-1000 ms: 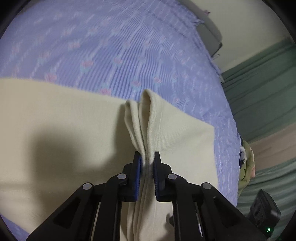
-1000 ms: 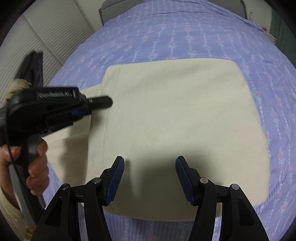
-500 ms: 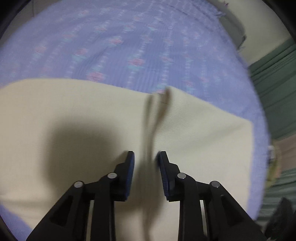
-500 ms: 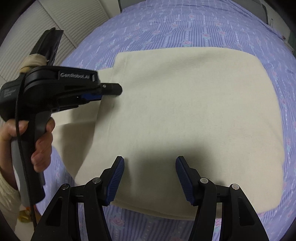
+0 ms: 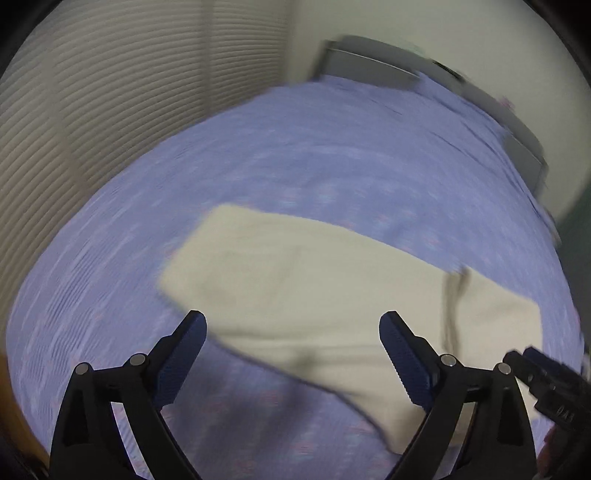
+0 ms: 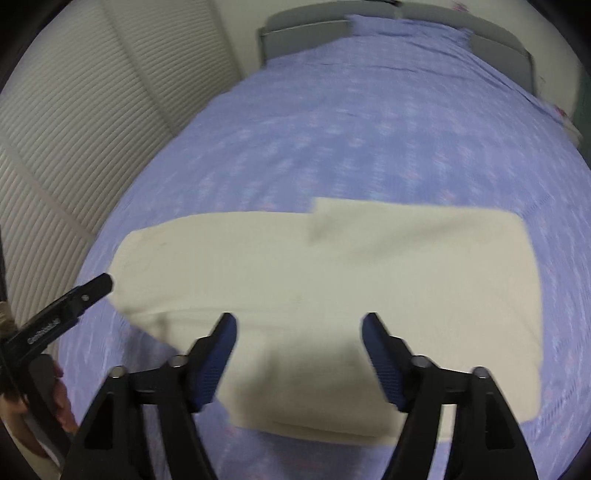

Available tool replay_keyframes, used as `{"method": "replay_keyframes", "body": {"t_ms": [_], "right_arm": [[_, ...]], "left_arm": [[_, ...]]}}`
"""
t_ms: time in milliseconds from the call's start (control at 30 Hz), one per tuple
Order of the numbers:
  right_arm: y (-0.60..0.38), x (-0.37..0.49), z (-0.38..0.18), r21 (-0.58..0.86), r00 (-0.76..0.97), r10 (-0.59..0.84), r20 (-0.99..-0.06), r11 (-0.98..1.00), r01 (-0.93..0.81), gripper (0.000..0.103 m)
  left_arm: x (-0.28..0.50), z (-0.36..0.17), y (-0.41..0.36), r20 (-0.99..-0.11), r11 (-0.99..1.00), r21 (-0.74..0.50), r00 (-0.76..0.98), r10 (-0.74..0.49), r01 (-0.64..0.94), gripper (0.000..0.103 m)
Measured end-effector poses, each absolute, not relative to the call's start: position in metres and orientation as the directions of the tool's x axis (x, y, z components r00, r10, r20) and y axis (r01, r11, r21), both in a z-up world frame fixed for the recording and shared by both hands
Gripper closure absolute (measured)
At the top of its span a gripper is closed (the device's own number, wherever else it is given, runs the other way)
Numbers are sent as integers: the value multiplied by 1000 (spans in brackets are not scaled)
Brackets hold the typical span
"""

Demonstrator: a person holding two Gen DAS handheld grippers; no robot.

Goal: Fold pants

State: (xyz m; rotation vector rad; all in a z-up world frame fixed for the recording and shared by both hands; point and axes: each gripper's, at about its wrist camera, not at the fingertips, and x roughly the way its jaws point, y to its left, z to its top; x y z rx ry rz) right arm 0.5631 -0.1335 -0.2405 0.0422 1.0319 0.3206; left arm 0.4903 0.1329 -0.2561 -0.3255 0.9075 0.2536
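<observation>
Left hand-held gripper [image 5: 292,334] is held aloft, jaws spread wide, nothing gripped. Right hand-held gripper [image 6: 299,334] is likewise held with jaws parted, empty.

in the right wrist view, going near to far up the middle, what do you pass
right gripper → cream pants lying folded → purple patterned bedspread → grey headboard

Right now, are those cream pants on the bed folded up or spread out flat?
Partly folded. The pants lie on the bedspread with a doubled layer on the right and one narrower section stretching left.
</observation>
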Motion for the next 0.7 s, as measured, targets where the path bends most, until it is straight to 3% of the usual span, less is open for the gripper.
{"method": "replay_keyframes", "body": {"t_ms": [133, 400, 700], "right_arm": [[-84, 563, -251, 170, 434, 290, -853, 940, -295, 30], [-12, 566, -271, 114, 408, 253, -877, 935, -336, 30], [24, 589, -287, 80, 414, 210, -886, 948, -309, 30]], "left_arm": [[481, -283, 188, -823, 859, -280, 567, 15, -429, 7], [493, -354, 258, -748, 630, -596, 630, -209, -498, 12], [524, -400, 286, -657, 525, -721, 687, -310, -453, 15]]}}
